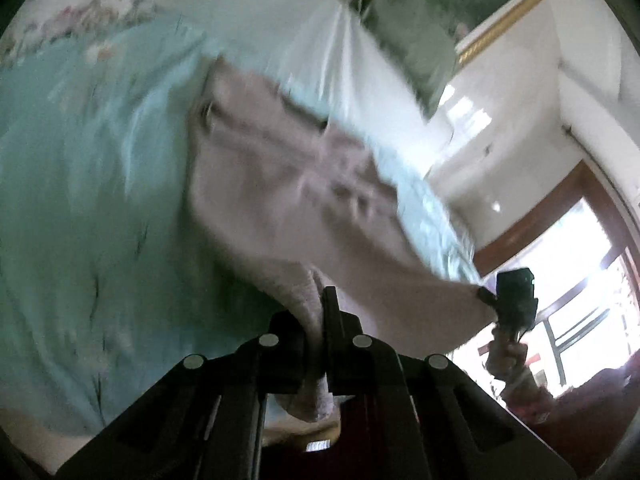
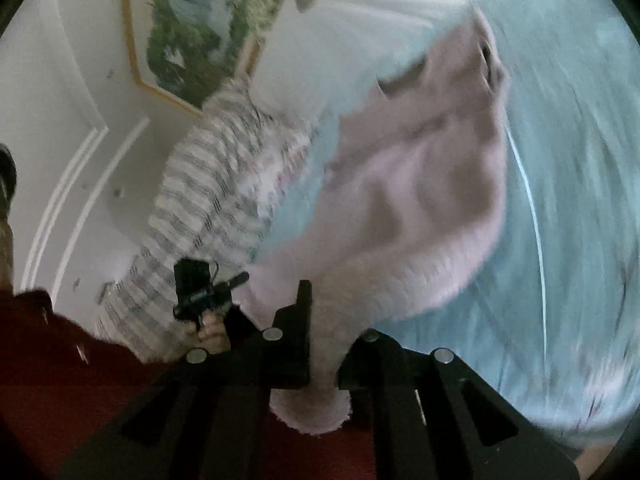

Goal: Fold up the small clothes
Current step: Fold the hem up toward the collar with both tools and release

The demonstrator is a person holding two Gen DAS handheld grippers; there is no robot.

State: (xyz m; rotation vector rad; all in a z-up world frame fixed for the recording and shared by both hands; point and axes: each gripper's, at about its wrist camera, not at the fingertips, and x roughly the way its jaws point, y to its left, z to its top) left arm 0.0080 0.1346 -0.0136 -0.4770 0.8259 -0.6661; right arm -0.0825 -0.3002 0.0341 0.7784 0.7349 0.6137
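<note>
Left gripper [image 1: 316,320] was clamped on one corner of the pink garment [image 1: 280,184]; right gripper [image 2: 320,320] pinched another corner, its jaws nearly together. The cloth hung stretched between the two, lifted off the pale blue bedspread [image 1: 88,184]. A striped fabric [image 2: 208,184] lay beside it, below a framed picture [image 2: 176,32].

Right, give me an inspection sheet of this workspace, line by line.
Surface: bed with pale blue-green bedspread.
Job's things: pink fuzzy garment, lifted at its near edge.
Clutter: striped cloth at the bed's edge.
Grippers: left gripper shut on the garment; right gripper shut on the garment.
Cables: nothing seen.
Surroundings: gold-framed picture on white wall, bright window. Both views blurred.
</note>
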